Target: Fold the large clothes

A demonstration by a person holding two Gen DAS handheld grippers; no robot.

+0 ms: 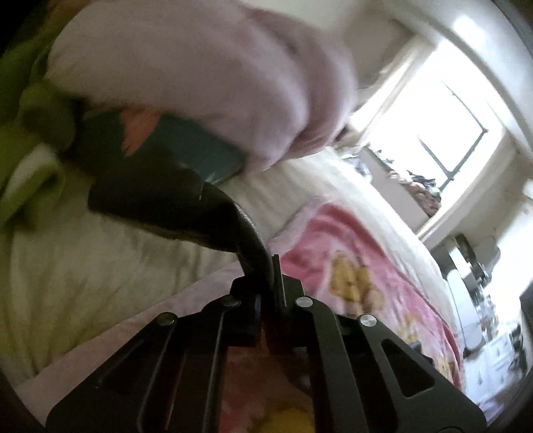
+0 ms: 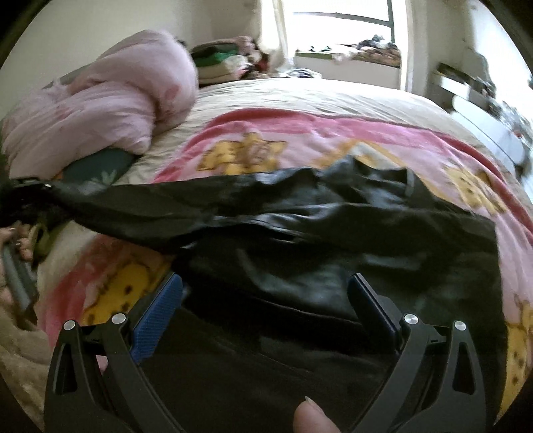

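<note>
A large black garment (image 2: 299, 239) lies spread over the pink cartoon blanket (image 2: 299, 140) on the bed. One long part of it is stretched out to the left, where my left gripper (image 2: 30, 186) holds its end. In the left wrist view my left gripper (image 1: 271, 266) is shut on that black fabric (image 1: 173, 203), which rises from between the fingers. My right gripper (image 2: 265, 289) is open just above the near part of the garment, its blue-padded fingers (image 2: 160, 309) apart with nothing between them.
A bunched pale pink duvet (image 2: 110, 96) and a teal pillow (image 2: 96, 166) lie at the head of the bed. A green cloth (image 1: 30, 140) is at the left. A window (image 2: 339, 23), a cluttered sill and shelves (image 2: 473, 90) stand beyond the bed.
</note>
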